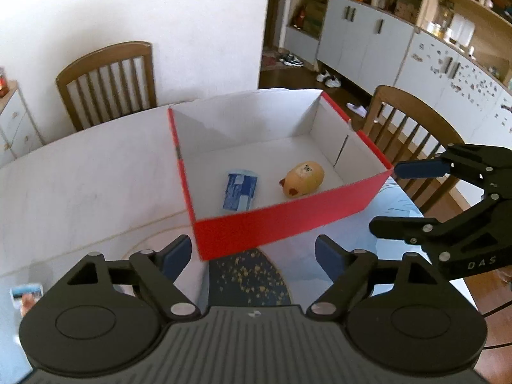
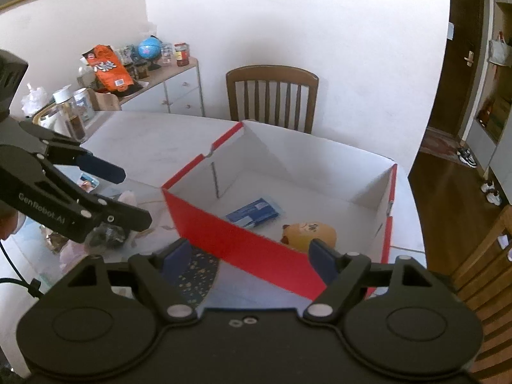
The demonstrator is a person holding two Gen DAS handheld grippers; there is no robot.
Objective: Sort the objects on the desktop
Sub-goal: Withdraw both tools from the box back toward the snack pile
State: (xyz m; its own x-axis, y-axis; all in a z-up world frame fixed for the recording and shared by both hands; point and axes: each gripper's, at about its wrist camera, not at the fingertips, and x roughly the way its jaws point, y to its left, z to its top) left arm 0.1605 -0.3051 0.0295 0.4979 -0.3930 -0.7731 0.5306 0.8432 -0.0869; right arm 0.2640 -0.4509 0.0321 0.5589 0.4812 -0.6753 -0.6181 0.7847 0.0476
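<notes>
Both my tongs are tipped downward over the near side of the surface (image 1: 80, 172), looking into the red box (image 1: 288, 220). My left tongs (image 1: 252, 252) stand wide apart with nothing between the blue pads, hanging just short of the box's near red wall, over a dark blue patch with yellow specks on the mat (image 1: 249, 278). My right tongs (image 2: 252, 252) are spread as well, empty, aimed at the box's near corner from the other side; in the left view they (image 1: 384, 198) come in from the right, one finger level with the box's right-hand rim, the other lower, beside its outer wall. Counting what's inside: two things lie on the white floor of the box. One is a flat blue packet (image 1: 240, 192), toward the left wall. The other is a yellow rounded toy (image 1: 304, 179) with a printed face and a red spot, toward the near right, apart from the packet. In the right view the same pair shows, packet (image 2: 254, 214) farther in, toy (image 2: 312, 232) close against the near wall. Outside the box, I make out one small printed packet (image 1: 27, 294) at the near left edge of the surface, and some dark crumpled wrappers (image 2: 107, 235) beside it, too blurred to count. Two wooden chairs stand at the far edge (image 1: 108, 80) and the right edge (image 1: 409, 121).
</notes>
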